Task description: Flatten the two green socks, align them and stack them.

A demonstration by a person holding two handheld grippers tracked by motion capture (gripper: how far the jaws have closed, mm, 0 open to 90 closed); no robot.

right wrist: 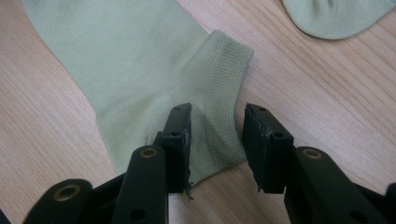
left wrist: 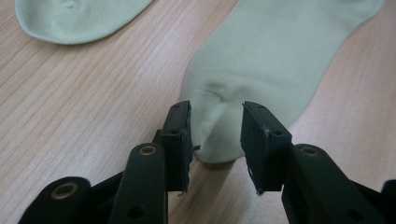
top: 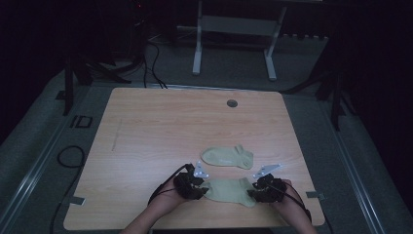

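Observation:
Two pale green ankle socks lie on the wooden table (top: 160, 131). The far sock (top: 226, 157) lies flat by itself, and shows in the left gripper view (left wrist: 74, 18) and the right gripper view (right wrist: 336, 16). The near sock (top: 229, 190) stretches between my two grippers. My left gripper (top: 202, 187) straddles its toe end (left wrist: 275, 60), where the fabric puckers between the open jaws (left wrist: 216, 135). My right gripper (top: 254, 191) straddles the ribbed cuff (right wrist: 224, 93), its jaws (right wrist: 216, 140) open around it. The pads do not visibly press the cloth.
A round cable hole (top: 232, 103) sits near the table's far edge. Beyond the table stands a white frame with two legs (top: 197, 48), and cables (top: 73, 156) lie on the dark floor at the left. The table's front edge is close behind both hands.

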